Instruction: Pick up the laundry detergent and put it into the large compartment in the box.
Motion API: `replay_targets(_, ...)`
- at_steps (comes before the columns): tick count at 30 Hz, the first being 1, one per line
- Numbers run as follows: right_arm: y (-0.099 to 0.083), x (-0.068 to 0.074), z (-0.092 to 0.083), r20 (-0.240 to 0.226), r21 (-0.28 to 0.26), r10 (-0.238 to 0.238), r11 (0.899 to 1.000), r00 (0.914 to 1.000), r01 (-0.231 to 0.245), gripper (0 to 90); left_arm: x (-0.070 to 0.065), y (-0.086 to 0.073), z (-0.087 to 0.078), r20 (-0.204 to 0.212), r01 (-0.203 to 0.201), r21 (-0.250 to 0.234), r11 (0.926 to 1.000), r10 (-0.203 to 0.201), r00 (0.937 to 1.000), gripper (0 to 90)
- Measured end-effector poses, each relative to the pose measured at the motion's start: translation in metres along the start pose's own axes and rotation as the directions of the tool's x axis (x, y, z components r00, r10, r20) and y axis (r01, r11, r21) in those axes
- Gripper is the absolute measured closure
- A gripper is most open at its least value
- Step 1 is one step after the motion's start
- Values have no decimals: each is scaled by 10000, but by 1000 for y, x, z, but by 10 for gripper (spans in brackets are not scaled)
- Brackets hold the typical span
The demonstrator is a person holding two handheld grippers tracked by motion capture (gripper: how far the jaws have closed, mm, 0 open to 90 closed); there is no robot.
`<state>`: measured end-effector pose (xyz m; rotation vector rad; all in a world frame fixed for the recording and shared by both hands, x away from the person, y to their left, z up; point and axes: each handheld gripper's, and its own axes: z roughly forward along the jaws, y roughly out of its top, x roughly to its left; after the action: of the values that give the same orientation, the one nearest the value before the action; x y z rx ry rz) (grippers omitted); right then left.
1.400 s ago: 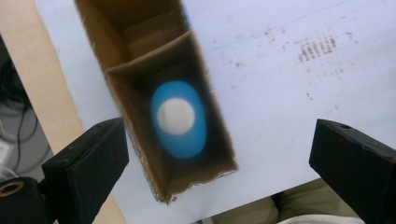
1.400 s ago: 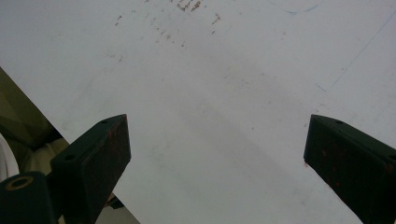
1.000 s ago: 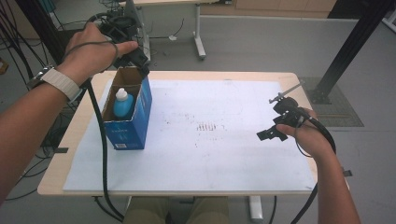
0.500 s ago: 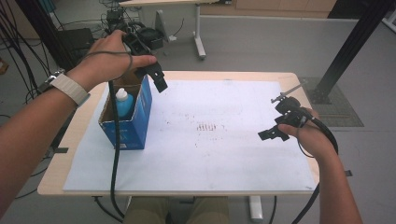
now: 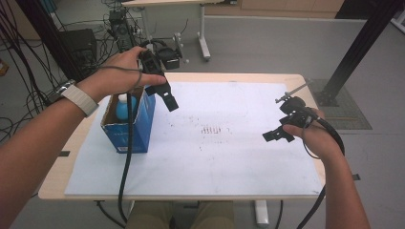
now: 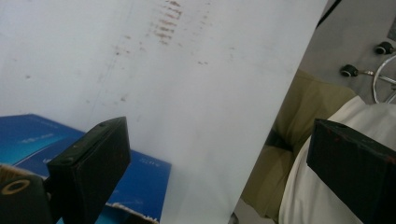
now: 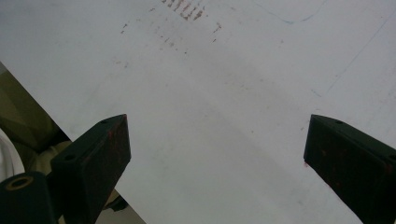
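From above we see our left gripper [image 5: 165,95] held in the air just beside the open blue cardboard box [image 5: 136,129], which stands upright at the left side of the white sheet [image 5: 229,157] covering the table [image 5: 62,162]. Inside the box stands a bottle [image 5: 123,109] with a light-blue body and white cap. The left gripper view adds what the high view hides: our jaws stand wide apart with nothing between them, the box's blue wall [image 6: 140,182] just below. Our right gripper [image 5: 279,135] hovers over the sheet's right side, well apart from the box; its own view shows jaws spread wide over bare, faintly stained sheet [image 7: 210,116].
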<state>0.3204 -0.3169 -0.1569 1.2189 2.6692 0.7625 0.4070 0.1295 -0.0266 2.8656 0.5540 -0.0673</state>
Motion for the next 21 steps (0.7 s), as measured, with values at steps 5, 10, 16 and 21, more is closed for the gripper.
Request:
replay_targets(5,1,0,1,-10,10,3,10000,10000,-3,70,-3,3,11,116,-489,65,9988,488,9987,65)
replay_targets(10,1,1,1,-28,7,12,10000,10000,-12,70,-5,8,23,311,-784,232,9967,776,9965,64)
replay_targets(16,-1,1,-1,3,-65,6,10000,10000,-6,70,-10,13,31,419,-1082,299,9937,1069,9934,65)
replay_targets(21,-1,0,-1,-1,-62,24,10000,10000,-24,70,-13,17,36,479,-1320,326,9907,1304,9903,64)
